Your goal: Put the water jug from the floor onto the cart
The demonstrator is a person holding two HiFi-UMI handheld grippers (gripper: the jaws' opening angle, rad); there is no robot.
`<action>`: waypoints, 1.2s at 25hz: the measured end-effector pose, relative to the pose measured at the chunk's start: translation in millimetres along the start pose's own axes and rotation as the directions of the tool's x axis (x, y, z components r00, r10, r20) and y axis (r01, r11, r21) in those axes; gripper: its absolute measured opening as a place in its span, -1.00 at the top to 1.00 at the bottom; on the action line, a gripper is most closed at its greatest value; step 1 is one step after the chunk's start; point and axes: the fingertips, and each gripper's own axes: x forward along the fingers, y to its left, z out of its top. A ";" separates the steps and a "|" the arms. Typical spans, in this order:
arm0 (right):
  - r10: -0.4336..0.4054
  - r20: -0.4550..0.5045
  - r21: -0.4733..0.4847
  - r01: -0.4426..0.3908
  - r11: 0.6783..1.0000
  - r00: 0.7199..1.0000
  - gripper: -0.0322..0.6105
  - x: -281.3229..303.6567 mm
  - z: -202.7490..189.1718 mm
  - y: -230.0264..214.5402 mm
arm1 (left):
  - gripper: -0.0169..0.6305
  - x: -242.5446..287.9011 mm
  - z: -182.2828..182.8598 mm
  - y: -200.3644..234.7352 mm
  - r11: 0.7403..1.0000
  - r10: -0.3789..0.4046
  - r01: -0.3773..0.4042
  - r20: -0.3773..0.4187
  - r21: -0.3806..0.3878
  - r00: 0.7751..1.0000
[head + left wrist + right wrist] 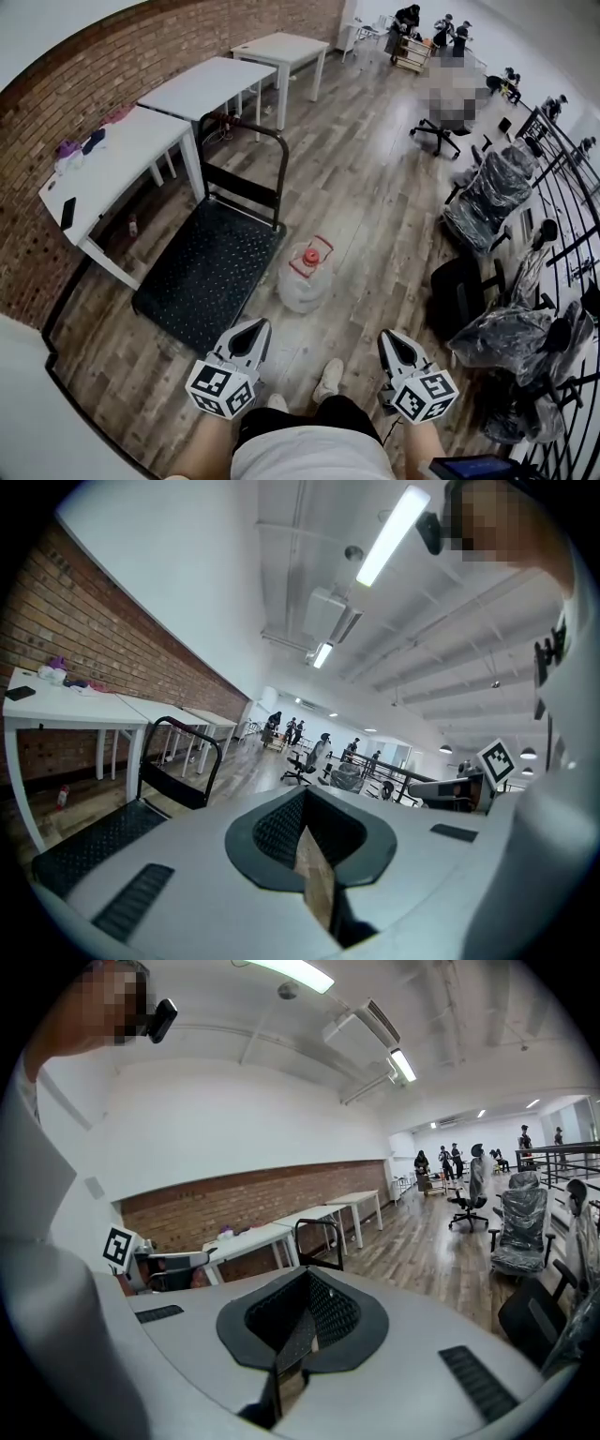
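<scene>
The clear water jug with a red cap stands on the wooden floor, just right of the black platform cart. The cart's upright black handle is at its far end. My left gripper hangs shut and empty, short of the jug and near the cart's front corner. My right gripper is shut and empty too, to the near right of the jug. Neither touches the jug. The left gripper view shows the cart, not the jug. The right gripper view shows the cart handle.
White tables line the brick wall left of the cart. Wrapped office chairs and a black railing stand on the right. My feet are just behind the grippers. People are far across the room.
</scene>
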 end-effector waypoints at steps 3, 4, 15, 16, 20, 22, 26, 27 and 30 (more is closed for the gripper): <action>0.025 0.002 -0.001 -0.025 1.000 1.000 0.89 22.8 6.0 -6.9 | 0.95 11.7 5.9 11.5 1.000 0.020 -0.020 0.004 0.003 1.000; 0.034 0.004 0.000 -0.034 0.999 0.999 0.89 31.0 8.9 -10.2 | 0.95 16.7 9.6 15.5 1.000 0.029 -0.029 0.006 0.006 1.000; 0.139 0.012 0.004 -0.139 0.990 0.990 0.89 120.2 53.7 -91.3 | 0.95 118.3 39.9 28.5 0.993 0.108 -0.107 -0.015 0.046 0.994; 0.143 0.012 0.001 -0.143 0.990 0.990 0.89 127.1 57.3 -103.1 | 0.95 130.4 41.7 26.9 0.992 0.115 -0.114 -0.019 0.054 0.993; 0.168 0.007 0.014 -0.168 0.986 0.986 0.89 155.4 71.0 -147.1 | 0.95 174.3 54.5 21.6 0.986 0.150 -0.148 -0.015 0.071 0.989; 0.184 0.000 0.028 -0.184 0.982 0.983 0.89 168.7 76.5 -166.8 | 0.95 192.9 58.2 18.7 0.984 0.164 -0.163 -0.016 0.076 0.986; 0.210 -0.017 0.050 -0.208 0.977 0.978 0.89 194.0 80.5 -197.4 | 0.95 219.3 55.5 21.1 0.976 0.209 -0.206 -0.032 0.069 0.977; 0.214 -0.022 0.056 -0.212 0.976 0.977 0.89 200.0 80.5 -201.4 | 0.95 223.0 55.2 23.4 0.974 0.219 -0.216 -0.036 0.065 0.975; 0.229 -0.038 0.073 -0.226 0.971 0.973 0.89 215.6 78.2 -203.9 | 0.95 227.6 56.1 33.4 0.969 0.242 -0.239 -0.045 0.057 0.969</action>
